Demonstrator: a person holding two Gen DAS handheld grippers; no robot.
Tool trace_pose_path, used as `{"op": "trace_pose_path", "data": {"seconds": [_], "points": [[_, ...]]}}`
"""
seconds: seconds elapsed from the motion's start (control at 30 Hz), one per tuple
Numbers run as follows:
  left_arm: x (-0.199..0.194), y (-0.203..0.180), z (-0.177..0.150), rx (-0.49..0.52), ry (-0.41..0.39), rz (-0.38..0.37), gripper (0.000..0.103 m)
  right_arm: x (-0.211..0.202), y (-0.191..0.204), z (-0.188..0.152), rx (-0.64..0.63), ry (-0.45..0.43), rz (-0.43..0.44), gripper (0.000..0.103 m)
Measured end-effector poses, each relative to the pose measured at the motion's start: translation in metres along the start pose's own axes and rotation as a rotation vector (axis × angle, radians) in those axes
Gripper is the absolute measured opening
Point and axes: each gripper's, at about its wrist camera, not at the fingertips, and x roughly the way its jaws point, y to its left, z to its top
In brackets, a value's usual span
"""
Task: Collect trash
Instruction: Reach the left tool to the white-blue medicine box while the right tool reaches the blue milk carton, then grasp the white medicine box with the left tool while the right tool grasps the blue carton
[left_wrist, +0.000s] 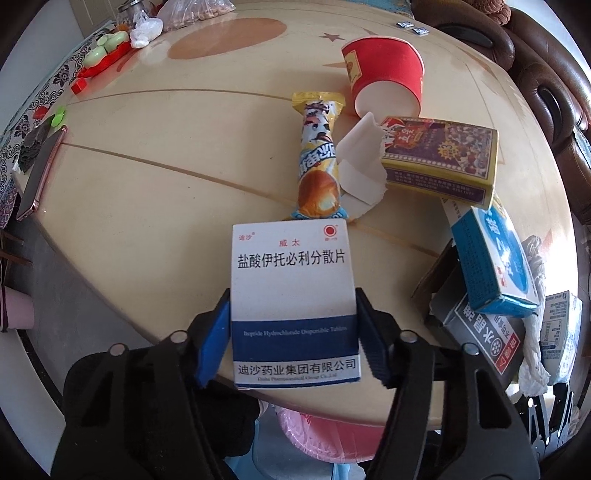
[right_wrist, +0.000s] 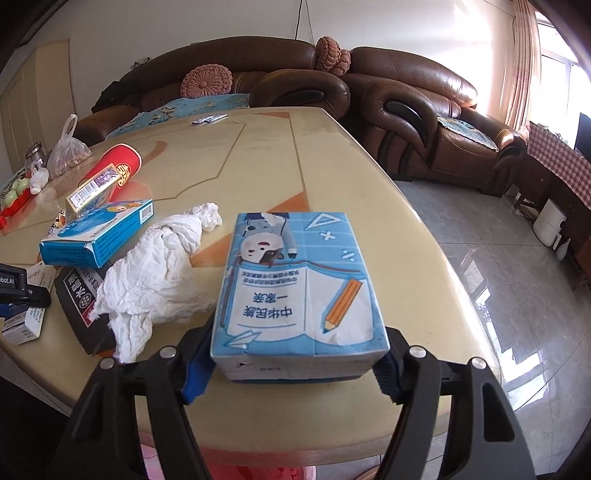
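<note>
The fingers of the left gripper (left_wrist: 293, 334) clamp a white medicine box (left_wrist: 293, 295) and those of the right gripper (right_wrist: 295, 360) a blue carton (right_wrist: 297, 291), both at the table's (right_wrist: 332, 155) near edge, so pickup looks under way, lifting next.

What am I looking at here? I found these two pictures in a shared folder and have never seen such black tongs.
These are two hand-held grippers worked by a person; each carries a camera that looks along its fingers. The left gripper is closed on a white and blue medicine box at the edge of the beige table. The right gripper is closed on a light blue carton with a cartoon and a pencil. Spread on the table lie a tipped red paper cup, a yellow snack wrapper, a crumpled white tissue and a blue box. Brown sofas stand behind.
</note>
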Motion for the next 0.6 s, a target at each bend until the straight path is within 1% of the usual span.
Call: {"op": "trace_pose_path", "data": {"seconds": [0.07, 0.2, 0.43, 0.6], "points": [[0.000, 0.004, 0.001, 0.005, 0.004, -0.022, 0.061, 0.000, -0.003, -0.001, 0.007, -0.002, 0.007, 0.068], [-0.001, 0.011, 0.000, 0.004, 0.006, -0.062, 0.061, -0.001, -0.004, 0.001, 0.002, -0.010, -0.022, 0.068], [-0.003, 0.023, -0.003, 0.011, 0.002, -0.073, 0.061, -0.016, -0.006, 0.009, -0.027, -0.077, -0.078, 0.067], [-0.015, 0.026, -0.003, 0.044, -0.040, -0.081, 0.061, -0.032, -0.005, 0.016, -0.041, -0.112, -0.085, 0.067]]}}
